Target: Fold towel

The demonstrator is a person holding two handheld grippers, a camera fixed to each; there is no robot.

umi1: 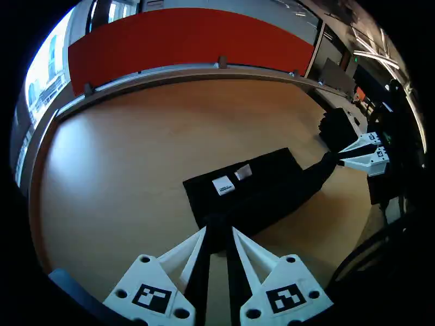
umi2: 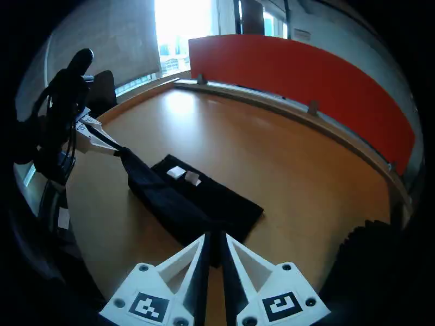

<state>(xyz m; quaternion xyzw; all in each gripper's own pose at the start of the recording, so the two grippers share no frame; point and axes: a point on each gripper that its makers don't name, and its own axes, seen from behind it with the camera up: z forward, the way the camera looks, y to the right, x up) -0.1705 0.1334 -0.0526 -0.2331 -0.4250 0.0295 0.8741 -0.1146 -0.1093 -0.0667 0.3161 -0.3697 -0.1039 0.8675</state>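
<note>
1. the left gripper (umi1: pixel 219 229) is clenched on one end of the black towel (umi1: pixel 261 190). the bite looks shallow, so i judge a quick lift could pull the cloth free.
2. the black towel lies on the wooden table (umi1: pixel 125 157), partly flat, with two white tags (umi1: pixel 223 185) facing up. one edge is raised and stretched between the two grippers. if the hands travel unevenly, the fold will likely land skewed or bunched.
3. the right gripper (umi2: pixel 215 239) is pinched on the other end, where the cloth is drawn into a narrow tail. too much tension there could drag the flat part across the table instead of folding it.
</note>
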